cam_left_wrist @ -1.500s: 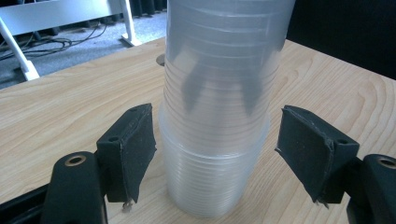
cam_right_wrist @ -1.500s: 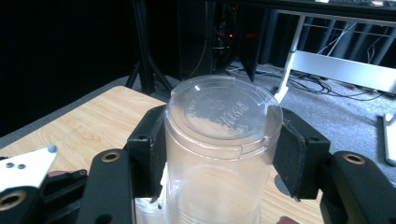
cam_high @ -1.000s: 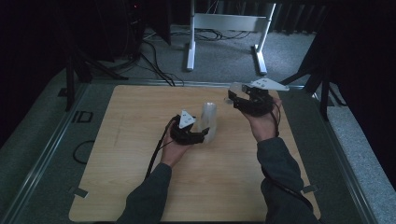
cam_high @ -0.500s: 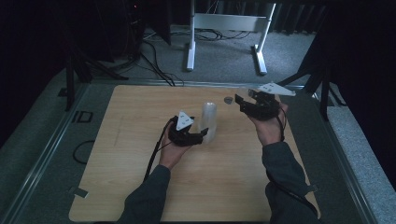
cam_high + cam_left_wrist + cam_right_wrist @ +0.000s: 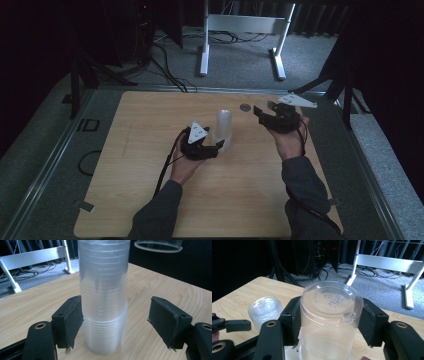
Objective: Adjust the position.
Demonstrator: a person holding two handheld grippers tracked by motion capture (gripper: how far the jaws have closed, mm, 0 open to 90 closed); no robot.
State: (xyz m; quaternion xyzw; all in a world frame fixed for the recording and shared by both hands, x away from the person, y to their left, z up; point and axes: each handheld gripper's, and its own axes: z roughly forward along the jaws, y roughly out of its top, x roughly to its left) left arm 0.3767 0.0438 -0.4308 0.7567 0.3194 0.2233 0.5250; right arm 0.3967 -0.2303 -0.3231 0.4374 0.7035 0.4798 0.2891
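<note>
Cup stack [image 5: 223, 129] stood upside down mid-surface, left tongs [image 5: 117, 322] spread around its base, one pad touching. Right tongs [image 5: 329, 322] pinched a single cup [image 5: 329, 317] at far right, lower than a second before; likely just pulled off, ready to set down.

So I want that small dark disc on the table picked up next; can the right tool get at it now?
Probably not yet: the right tool is shut on a clear cup. The disc lies bare beside it.
</note>
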